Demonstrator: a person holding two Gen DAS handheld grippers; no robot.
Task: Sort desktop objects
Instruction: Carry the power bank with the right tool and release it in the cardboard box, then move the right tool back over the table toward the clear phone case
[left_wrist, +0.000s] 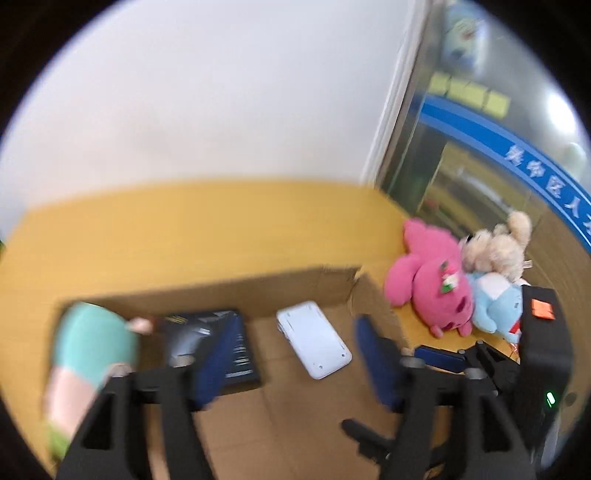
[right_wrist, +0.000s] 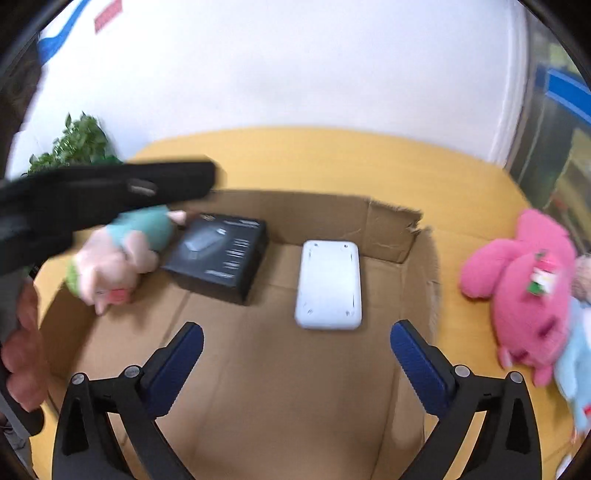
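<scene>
An open cardboard box (right_wrist: 391, 229) sits on the yellow table (right_wrist: 332, 155). Inside it lie a black carton (right_wrist: 218, 254), a white flat device (right_wrist: 328, 284) and a teal and pink plush toy (right_wrist: 122, 254) against the left wall, blurred. My left gripper (left_wrist: 291, 354) is open over the box, nothing between its blue pads, with the teal plush (left_wrist: 92, 343) just left of its left finger. My right gripper (right_wrist: 299, 343) stands wide open above the box floor, empty, close in front of the white device.
A pink plush (right_wrist: 524, 288), a light blue plush (right_wrist: 576, 362) and a beige plush (left_wrist: 495, 247) lie on the table right of the box. A green plant (right_wrist: 81, 144) stands at the back left. A hand (right_wrist: 22, 350) shows at the left edge. A white wall is behind.
</scene>
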